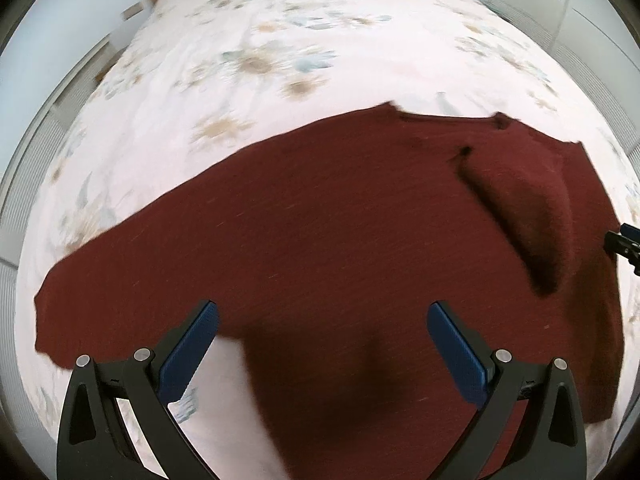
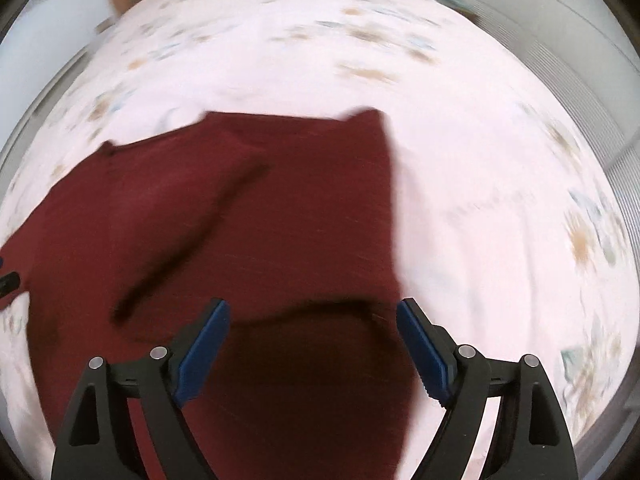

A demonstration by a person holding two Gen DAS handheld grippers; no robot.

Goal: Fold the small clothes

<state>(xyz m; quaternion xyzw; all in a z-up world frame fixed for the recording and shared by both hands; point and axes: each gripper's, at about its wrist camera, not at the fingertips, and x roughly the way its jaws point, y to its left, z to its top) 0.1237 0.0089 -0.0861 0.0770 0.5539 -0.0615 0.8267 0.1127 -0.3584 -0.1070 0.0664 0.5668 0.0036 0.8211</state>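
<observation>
I had both tools spread wide and holding nothing. The left gripper (image 1: 322, 320) hung over the near edge of the dark red sweater (image 1: 320, 220), jaws apart with only cloth below them. The right gripper (image 2: 314, 316) stood equally wide above the garment's right side, nothing pinched between its blue pads (image 2: 208, 344).

The sweater lay flat on the floral bedspread (image 1: 280, 40), its long axis running from nine to three o'clock in the left wrist view. One sleeve (image 1: 516, 216) was already folded in across the body, slanting from twelve toward five o'clock. The other sleeve (image 1: 100, 280) stretched out unfolded toward eight o'clock, just left of the left jaw. By my judgement that sleeve came next, and the left hand was plainly the nearer one.
</observation>
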